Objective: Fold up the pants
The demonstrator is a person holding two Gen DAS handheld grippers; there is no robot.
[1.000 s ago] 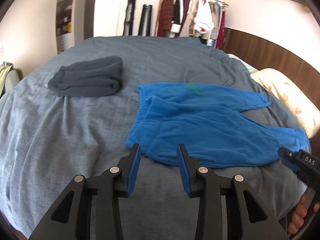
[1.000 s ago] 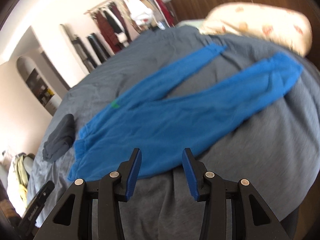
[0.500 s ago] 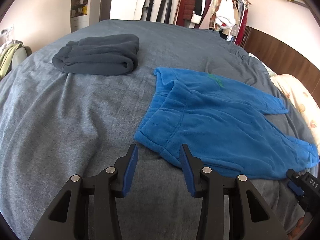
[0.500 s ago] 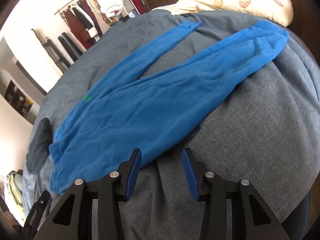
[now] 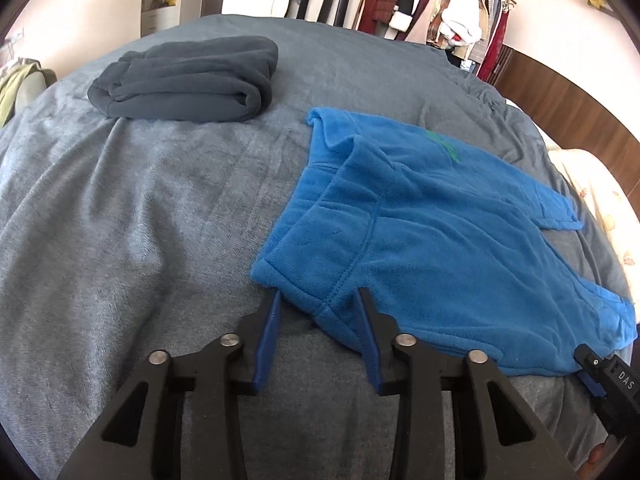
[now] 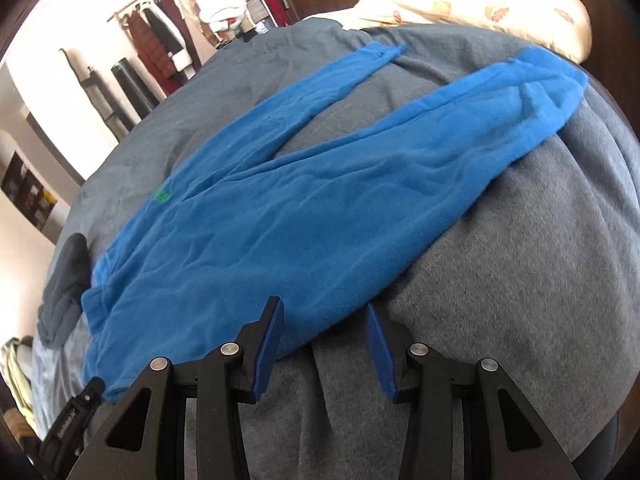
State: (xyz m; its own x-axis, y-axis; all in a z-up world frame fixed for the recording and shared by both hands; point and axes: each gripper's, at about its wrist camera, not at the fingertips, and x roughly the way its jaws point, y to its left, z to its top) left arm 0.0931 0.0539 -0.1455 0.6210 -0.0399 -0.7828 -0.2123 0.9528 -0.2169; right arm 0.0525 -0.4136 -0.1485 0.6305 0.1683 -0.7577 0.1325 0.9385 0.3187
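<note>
Blue fleece pants [image 5: 432, 236] lie spread flat on a grey bedspread [image 5: 140, 240], waistband toward the left, both legs running right. They also show in the right wrist view [image 6: 304, 220], legs splayed apart. My left gripper [image 5: 318, 312] is open, its fingers straddling the near waistband corner without closing on it. My right gripper [image 6: 324, 320] is open at the near edge of the closer leg, around the thigh. The right gripper's tip shows in the left wrist view [image 5: 608, 376].
A folded dark grey garment [image 5: 188, 80] lies at the back left of the bed. A patterned pillow [image 6: 480, 12] lies past the leg cuffs. A clothes rack [image 5: 440, 4] stands by the far wall. Bare bedspread lies left of the pants.
Both grippers have moved forward and down to the near edge of the pants. The left now reaches the waistband corner, the right the near leg. Both stayed open.
</note>
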